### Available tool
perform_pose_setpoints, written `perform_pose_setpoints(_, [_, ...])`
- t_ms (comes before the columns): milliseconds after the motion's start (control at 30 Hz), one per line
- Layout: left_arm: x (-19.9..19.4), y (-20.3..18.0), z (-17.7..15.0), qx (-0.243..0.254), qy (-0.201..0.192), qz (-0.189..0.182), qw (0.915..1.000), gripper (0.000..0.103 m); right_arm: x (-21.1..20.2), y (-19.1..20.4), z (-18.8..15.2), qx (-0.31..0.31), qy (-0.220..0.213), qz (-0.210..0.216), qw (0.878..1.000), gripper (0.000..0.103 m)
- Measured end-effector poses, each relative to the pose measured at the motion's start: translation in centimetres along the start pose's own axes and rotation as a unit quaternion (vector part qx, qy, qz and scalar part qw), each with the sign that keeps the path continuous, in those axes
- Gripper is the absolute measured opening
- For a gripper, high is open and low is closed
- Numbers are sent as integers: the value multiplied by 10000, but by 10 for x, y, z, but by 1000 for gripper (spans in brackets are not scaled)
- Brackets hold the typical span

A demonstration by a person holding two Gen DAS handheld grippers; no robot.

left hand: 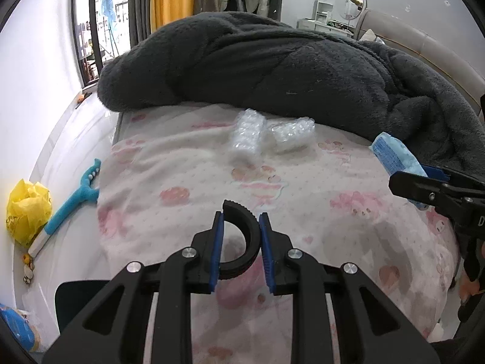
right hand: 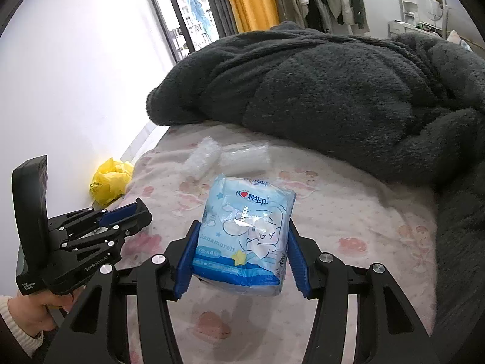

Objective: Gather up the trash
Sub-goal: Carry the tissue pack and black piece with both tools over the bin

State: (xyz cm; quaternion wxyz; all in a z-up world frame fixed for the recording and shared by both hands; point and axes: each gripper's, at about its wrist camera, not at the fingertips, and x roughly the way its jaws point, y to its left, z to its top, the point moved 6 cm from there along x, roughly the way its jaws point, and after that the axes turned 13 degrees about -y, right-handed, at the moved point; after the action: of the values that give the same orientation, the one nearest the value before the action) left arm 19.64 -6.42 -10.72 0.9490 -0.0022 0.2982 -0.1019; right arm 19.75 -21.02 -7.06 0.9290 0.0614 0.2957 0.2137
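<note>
My left gripper [left hand: 241,223] was clenched on a black half-ring [left hand: 242,239], its lower arc hidden behind the pads. My right gripper [right hand: 241,253] grasped a blue tissue pack [right hand: 245,236]. Two bubble-wrap pieces [left hand: 247,138] lay just before the grey blanket [left hand: 272,66].

Both cameras are riding on the handheld grippers, looking forward and steeply down along the jaws, close over the bed [left hand: 188,163]. The left wrist view is sitting further left, catching the right gripper [left hand: 424,182] at its right edge. Both are sharing the grey blanket [right hand: 333,91], bubble wrap [left hand: 247,139], yellow bag [right hand: 110,183] and window [left hand: 100,24].
</note>
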Motion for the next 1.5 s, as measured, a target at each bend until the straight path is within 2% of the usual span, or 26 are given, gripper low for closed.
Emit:
perform_pose_setpoints(300, [-18,25,-4,-73,-62,169,9998,25,5,30,0,-69,-26,187,9998,55])
perform_pose_setpoints(600, [-29,66,-15,-204,22,328,9993,25,21,66,5,-223,-8,380,9990,55])
perform_pose_setpoints(1000, [-44,139,-46,-440,275,572,9970,25,49,147,8,-623,49,861,9943,55])
perform_pose_setpoints(1200, [-47,177,-70,-695,596,719,9932,25,62,183,4,-781,148,1051,9913,55])
perform_pose_setpoints(1500, [-43,213,-115,-953,1365,751,9832,25,85,235,-6,-998,335,1313,9857,55])
